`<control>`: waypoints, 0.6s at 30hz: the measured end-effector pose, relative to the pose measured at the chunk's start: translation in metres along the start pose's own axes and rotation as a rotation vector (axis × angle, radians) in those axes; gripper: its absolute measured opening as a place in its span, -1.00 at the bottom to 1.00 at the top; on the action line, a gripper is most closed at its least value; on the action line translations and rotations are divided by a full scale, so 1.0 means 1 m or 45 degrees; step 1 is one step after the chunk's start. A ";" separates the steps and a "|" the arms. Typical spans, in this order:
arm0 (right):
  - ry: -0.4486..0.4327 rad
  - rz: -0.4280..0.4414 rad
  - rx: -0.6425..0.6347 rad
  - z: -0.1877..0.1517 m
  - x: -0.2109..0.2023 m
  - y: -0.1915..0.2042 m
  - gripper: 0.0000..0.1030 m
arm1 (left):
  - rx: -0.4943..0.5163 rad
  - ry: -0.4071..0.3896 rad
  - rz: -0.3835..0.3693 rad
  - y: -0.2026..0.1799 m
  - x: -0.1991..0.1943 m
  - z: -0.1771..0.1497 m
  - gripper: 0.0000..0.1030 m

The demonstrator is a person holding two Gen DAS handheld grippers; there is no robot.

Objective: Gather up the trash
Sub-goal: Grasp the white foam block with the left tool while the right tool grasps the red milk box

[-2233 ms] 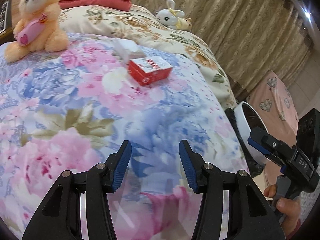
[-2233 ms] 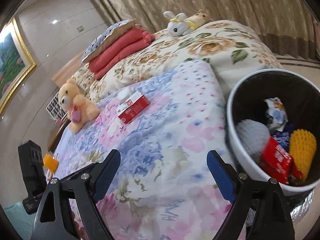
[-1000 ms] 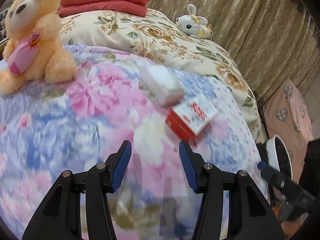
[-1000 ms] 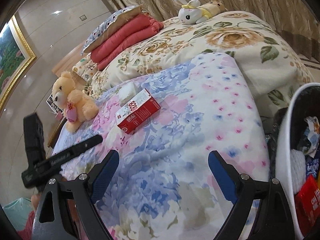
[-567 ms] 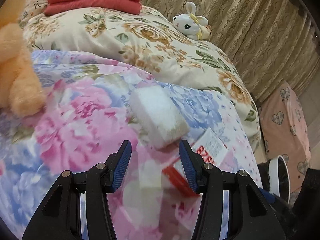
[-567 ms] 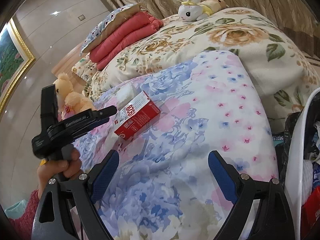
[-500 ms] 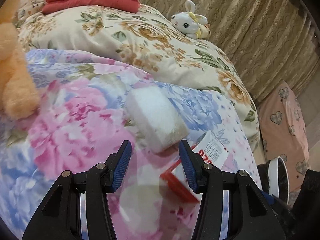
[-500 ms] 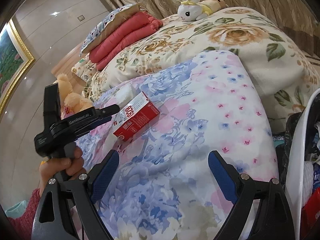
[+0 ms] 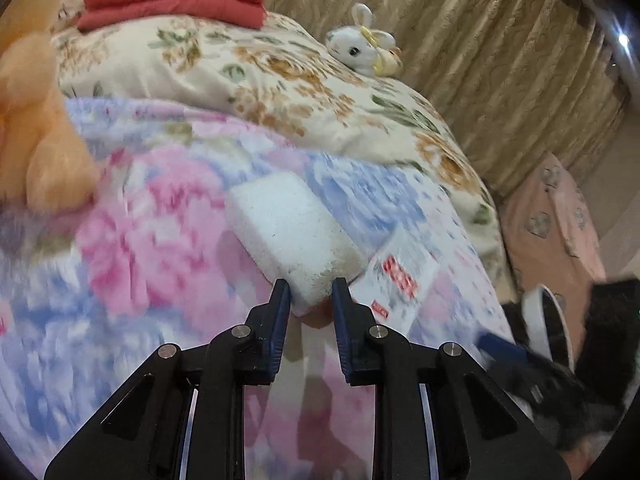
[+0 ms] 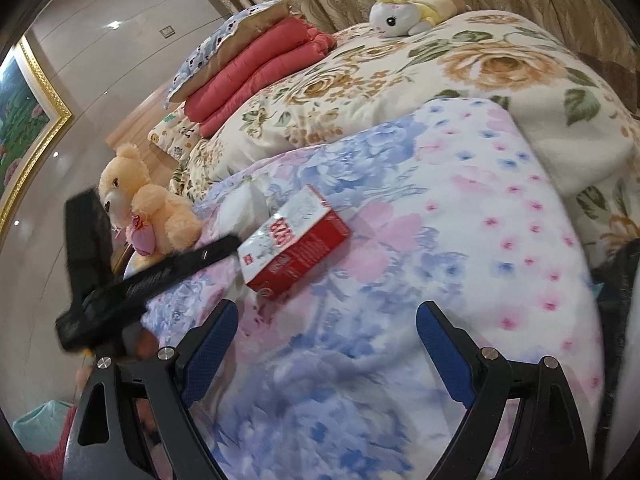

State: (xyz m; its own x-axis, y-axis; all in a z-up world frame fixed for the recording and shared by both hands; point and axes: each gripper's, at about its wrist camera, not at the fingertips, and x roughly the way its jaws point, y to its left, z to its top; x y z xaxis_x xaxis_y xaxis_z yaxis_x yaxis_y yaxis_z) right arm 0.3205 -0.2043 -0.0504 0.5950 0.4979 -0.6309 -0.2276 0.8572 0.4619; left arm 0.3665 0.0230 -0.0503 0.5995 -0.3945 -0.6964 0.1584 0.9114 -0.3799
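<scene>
Floral bedding covers the bed (image 10: 460, 208) across both views: a blue-and-pink blanket in the lower and middle frame, a cream rose quilt above it. Only the right wrist view shows a gold-framed painting (image 10: 28, 120) at the left edge and the teddy bear (image 10: 140, 208) whole; the left wrist view shows the bear as an orange blur at the left edge. Only the left wrist view shows the white bin rim (image 9: 550, 328) at lower right and the white foam block (image 9: 288, 236); from the right wrist the block is hidden.

The red-and-white carton (image 10: 296, 248) lies flat at frame centre, long axis running lower left to upper right. The foam block lies beside it, touching or nearly so, long axis from upper left to lower centre.

The left gripper (image 9: 307, 300) is low over the blanket, jaws clenched on the block's near corner. The right gripper (image 10: 326, 344) hovers level, jaws spread wide, grasping nothing.
</scene>
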 end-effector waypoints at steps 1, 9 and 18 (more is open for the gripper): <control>0.001 0.003 0.004 0.000 0.002 0.002 0.79 | 0.010 0.015 -0.016 -0.001 -0.003 -0.006 -0.61; -0.025 -0.005 0.098 -0.002 0.006 0.000 0.79 | 0.119 0.050 -0.117 -0.026 -0.031 -0.042 -0.61; 0.002 -0.051 -0.030 -0.001 0.015 0.017 0.79 | 0.113 0.081 -0.039 -0.007 -0.064 -0.072 -0.61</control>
State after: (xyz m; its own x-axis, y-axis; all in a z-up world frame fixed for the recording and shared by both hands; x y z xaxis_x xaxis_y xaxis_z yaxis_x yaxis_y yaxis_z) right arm 0.3252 -0.1824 -0.0525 0.6029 0.4635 -0.6493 -0.2221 0.8792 0.4215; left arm 0.2706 0.0335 -0.0476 0.5430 -0.4267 -0.7233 0.2468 0.9043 -0.3482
